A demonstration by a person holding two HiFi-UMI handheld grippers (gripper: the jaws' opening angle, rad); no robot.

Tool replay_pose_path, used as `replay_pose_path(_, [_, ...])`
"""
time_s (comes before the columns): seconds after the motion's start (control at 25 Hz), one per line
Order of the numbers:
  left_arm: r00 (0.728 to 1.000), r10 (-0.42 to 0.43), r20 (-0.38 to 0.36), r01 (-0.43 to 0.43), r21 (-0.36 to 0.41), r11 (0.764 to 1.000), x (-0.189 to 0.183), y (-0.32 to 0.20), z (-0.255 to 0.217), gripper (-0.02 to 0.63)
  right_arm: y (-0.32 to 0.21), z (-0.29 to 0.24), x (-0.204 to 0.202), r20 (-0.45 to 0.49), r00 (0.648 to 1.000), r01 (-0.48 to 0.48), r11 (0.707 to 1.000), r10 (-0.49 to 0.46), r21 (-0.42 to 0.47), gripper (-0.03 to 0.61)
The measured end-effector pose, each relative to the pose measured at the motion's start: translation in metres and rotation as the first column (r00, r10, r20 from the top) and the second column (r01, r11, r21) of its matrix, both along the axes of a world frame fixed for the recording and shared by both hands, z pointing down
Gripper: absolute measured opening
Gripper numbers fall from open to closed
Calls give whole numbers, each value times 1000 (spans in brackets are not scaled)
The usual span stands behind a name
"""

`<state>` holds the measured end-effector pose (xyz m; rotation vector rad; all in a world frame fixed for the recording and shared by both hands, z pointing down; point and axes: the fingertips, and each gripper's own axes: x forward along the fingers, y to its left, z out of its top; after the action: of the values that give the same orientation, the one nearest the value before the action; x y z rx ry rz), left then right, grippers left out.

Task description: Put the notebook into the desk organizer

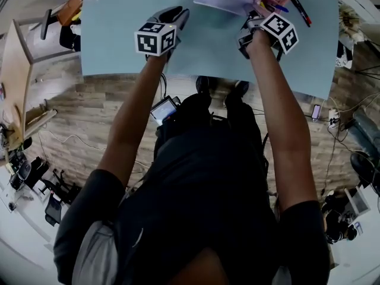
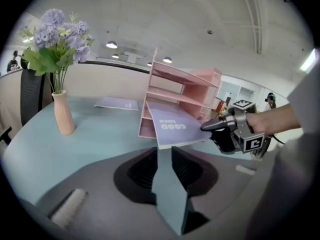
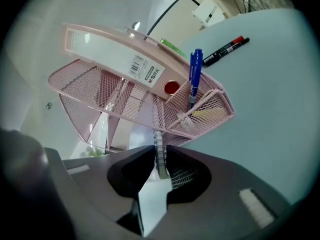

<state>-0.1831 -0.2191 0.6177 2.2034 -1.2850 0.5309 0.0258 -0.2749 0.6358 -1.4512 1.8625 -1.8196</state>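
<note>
Right gripper (image 3: 161, 150) clamped on notebook (image 2: 175, 126) (spiral edge) — left gripper (image 2: 164, 150) closed, empty.

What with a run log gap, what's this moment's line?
right gripper: shut on lilac spiral notebook; notebook: partly inside pink mesh organizer; left gripper: shut

I see a lilac notebook (image 2: 175, 126) with white lettering, a pink mesh organizer (image 3: 100, 89), a pale blue table (image 2: 100, 134), a peach vase (image 2: 62, 116) and a blue pen (image 3: 195, 74).

My left gripper (image 1: 176, 12) jaws together and empty, my right gripper (image 3: 160, 154) clamped on notebook (image 2: 175, 126) spiral edge, both bare forearms (image 1: 133, 117) stretched forward.
</note>
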Motion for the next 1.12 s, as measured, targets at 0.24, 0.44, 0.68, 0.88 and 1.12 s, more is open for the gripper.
replay_pose_path(0.24, [1000, -6, -14, 6, 22, 1000, -7, 14, -13, 152, 8, -1, 6, -42, 999, 4, 1000, -3, 15, 110])
replay_pose_path(0.44, [1000, -9, -22, 10, 44, 999, -14, 26, -30, 150, 21, -12, 13, -122, 992, 27, 998, -21, 54, 160])
replay_pose_path(0.68, [998, 13, -55, -7, 111, 994, -15, 38, -69, 152, 42, -66, 13, -94, 995, 44, 981, -26, 190, 156])
replay_pose_path(0.88, [995, 61, -85, -44, 188, 981, -12, 53, -116, 152, 70, -149, 4, -92, 992, 120, 911, -91, 395, 155])
replay_pose_path(1.12, [990, 93, -103, -58, 303, 951, -14, 72, -178, 152, 120, -264, -9, -191, 963, 267, 726, -188, 634, 141])
